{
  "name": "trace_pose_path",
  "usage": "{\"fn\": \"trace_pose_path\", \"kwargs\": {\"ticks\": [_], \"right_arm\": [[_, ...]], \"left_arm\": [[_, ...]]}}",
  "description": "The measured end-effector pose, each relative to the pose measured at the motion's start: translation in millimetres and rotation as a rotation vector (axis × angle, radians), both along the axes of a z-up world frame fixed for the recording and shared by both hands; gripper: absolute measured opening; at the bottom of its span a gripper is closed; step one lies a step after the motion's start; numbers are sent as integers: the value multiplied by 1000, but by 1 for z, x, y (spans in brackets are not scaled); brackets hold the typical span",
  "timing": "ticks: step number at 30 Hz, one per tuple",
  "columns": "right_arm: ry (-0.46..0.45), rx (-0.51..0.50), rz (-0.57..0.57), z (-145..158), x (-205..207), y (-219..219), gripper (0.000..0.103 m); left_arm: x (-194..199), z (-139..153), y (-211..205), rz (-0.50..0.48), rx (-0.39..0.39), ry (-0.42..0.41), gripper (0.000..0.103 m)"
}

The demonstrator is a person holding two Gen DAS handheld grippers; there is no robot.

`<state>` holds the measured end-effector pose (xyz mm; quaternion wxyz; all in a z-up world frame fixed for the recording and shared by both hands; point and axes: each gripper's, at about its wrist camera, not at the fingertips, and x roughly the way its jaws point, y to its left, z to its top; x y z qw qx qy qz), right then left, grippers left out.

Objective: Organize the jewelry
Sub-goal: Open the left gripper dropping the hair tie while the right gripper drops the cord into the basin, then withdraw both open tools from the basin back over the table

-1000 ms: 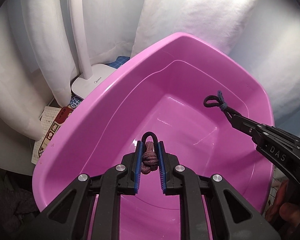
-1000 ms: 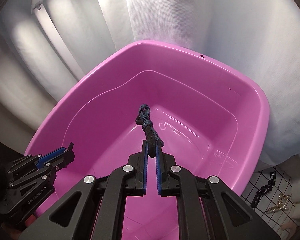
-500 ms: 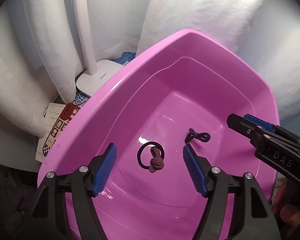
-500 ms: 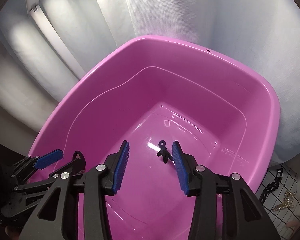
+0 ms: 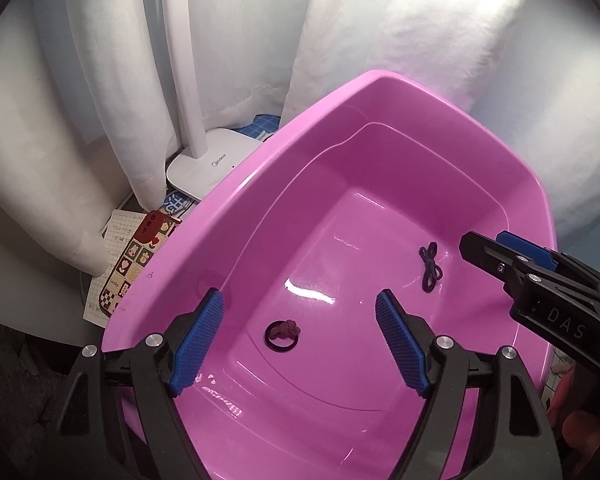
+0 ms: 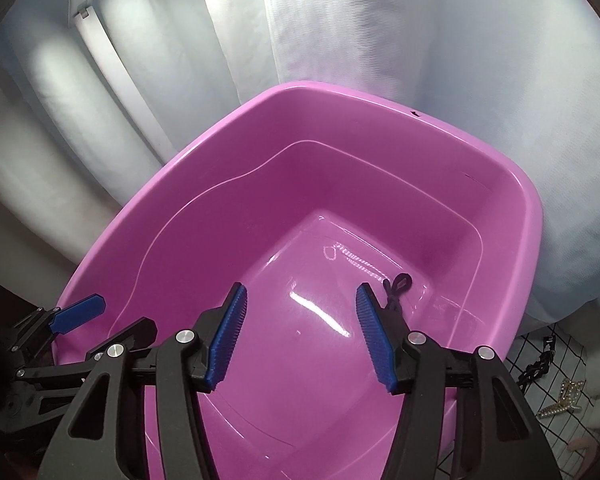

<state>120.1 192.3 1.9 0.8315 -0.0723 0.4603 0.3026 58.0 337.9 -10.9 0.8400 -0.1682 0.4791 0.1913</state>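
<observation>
A: White cloth [image 5: 112,80] hangs in folds all round the back, and the pink tub [image 5: 228,196] fills the middle. Where are the hair ties?

B: Both lie on the tub's glossy floor. The knotted maroon hair tie [image 5: 283,331] sits just ahead of the left hand-held gripper [image 5: 299,342], between its blue pads, touching neither. Its ring lies flat with the knot on the far side.

A: And the dark one?

B: The dark hair tie [image 5: 430,266] lies off to the right of the left hand-held gripper, just short of the right hand-held gripper's tip, its long axis running from near to far. From the right wrist it [image 6: 396,290] shows just beyond the right pad, loop end pointing away.

A: The jaws?

B: The left jaws stand wide apart with nothing clamped. The right hand-held gripper [image 6: 302,332] is parted too, holding nothing. Both have just been opening.

A: What does each view add?

B: Only the left wrist shows the white lamp base [image 5: 212,166] and its stem left of the tub, with patterned cards [image 5: 134,262] beside it. Only the right wrist shows a black wire grid [image 6: 556,360] off to the right, bearing a black chain [image 6: 536,368] and a pearl clip [image 6: 564,398]. The maroon tie is hidden there.
</observation>
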Motion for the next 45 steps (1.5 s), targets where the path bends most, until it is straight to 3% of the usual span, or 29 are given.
{"fn": "trace_pose_path", "kwargs": {"ticks": [7, 13, 24, 27, 34, 40, 45], "right_arm": [[-10, 11, -3, 6, -9, -4, 55], [-41, 27, 1, 20, -31, -16, 61], [-49, 103, -59, 33, -82, -75, 66], [-59, 127, -82, 33, -105, -99, 68], [-70, 144, -141, 22, -159, -171, 68], [-92, 129, -262, 9, -205, -261, 68], [-96, 114, -393, -6, -240, -342, 68]], "left_arm": [[-9, 6, -5, 3, 10, -11, 77], [-23, 18, -11, 15, 33, -37, 81], [-54, 43, -44, 12, 72, -90, 89], [-67, 50, -58, 4, 85, -112, 94], [-90, 57, -112, -78, 128, -134, 94], [-101, 58, -179, -190, 147, -158, 96], [-108, 48, -232, -277, 106, -160, 96]]}}
